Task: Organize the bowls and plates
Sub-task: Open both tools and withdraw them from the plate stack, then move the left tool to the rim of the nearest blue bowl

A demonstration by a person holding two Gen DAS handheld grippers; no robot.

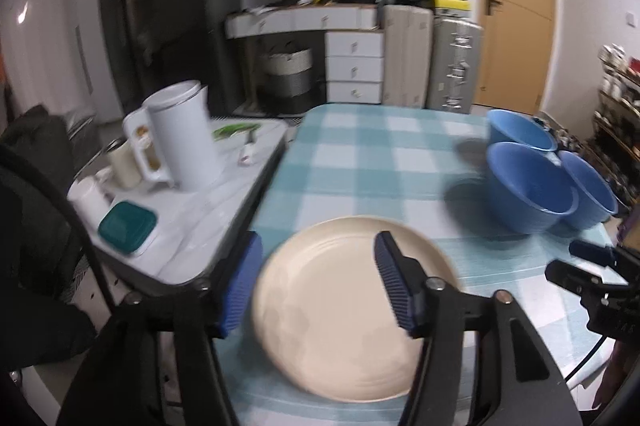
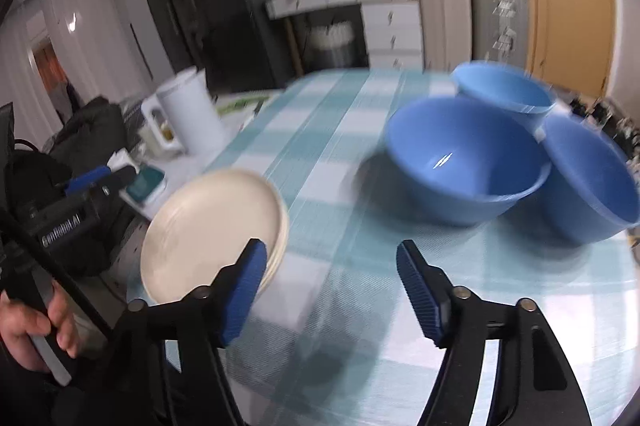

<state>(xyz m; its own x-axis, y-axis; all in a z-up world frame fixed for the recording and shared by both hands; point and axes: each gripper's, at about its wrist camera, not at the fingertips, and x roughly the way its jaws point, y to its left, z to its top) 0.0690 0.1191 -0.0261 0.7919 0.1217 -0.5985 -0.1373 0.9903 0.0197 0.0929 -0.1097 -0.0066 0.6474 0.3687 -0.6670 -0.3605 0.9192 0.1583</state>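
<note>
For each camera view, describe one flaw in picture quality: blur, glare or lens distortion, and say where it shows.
Left wrist view: motion blur smears the round cream plates and the white plastic jug; the fisheye lens bends the wooden door. Right wrist view: the blur is heavier, streaking the teal checked tablecloth, and a small glare glints inside the nearest blue bowl.

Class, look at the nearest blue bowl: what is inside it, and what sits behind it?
The nearest blue bowl looks empty; only a light glint shows inside. Behind it stand two more blue bowls, whose lower parts it partly hides, so contact cannot be told.
</note>
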